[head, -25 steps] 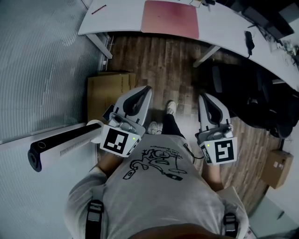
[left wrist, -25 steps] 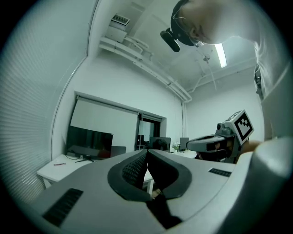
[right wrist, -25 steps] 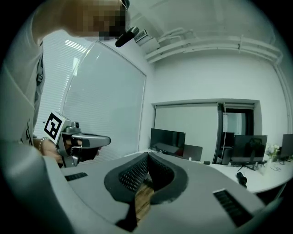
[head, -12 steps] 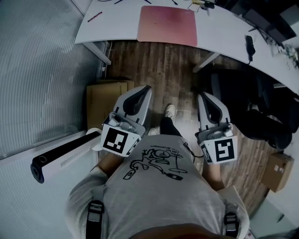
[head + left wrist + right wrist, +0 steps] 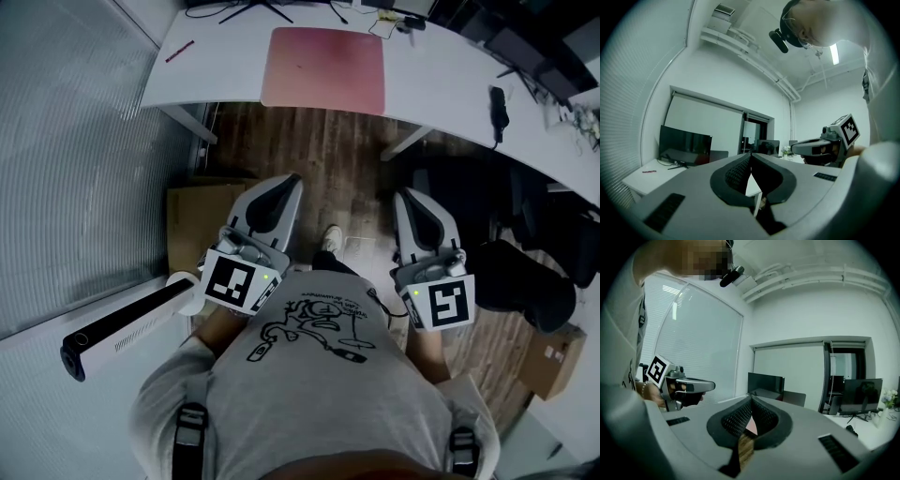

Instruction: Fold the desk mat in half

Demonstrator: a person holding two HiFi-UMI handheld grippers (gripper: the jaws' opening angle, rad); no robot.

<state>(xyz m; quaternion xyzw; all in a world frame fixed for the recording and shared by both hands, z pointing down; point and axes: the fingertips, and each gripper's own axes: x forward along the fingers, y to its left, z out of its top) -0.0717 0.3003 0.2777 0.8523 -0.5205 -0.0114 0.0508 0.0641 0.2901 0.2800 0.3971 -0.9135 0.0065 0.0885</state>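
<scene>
1. Broadly, a wooden floor [image 5: 319, 150] fills the middle of the head view, and the person stands on it well back from the furniture.
2. A white worktop [image 5: 441, 84] curves across the top of that view.
3. The pink desk mat [image 5: 323, 68] lies flat and unfolded on the worktop, near its front edge (both grippers are well short of it).
4. A cardboard box [image 5: 192, 220] sits on the floor, left of the grippers.
5. The left gripper [image 5: 289, 180] is held level and aimed toward the worktop; its fingers are pressed together, gripping nothing.
6. The right gripper [image 5: 409, 195], beside it but apart, likewise has its fingers closed tip to tip and empty.
7. A red pen [image 5: 179, 51] lies at the worktop's left end, well apart from the mat.
</scene>
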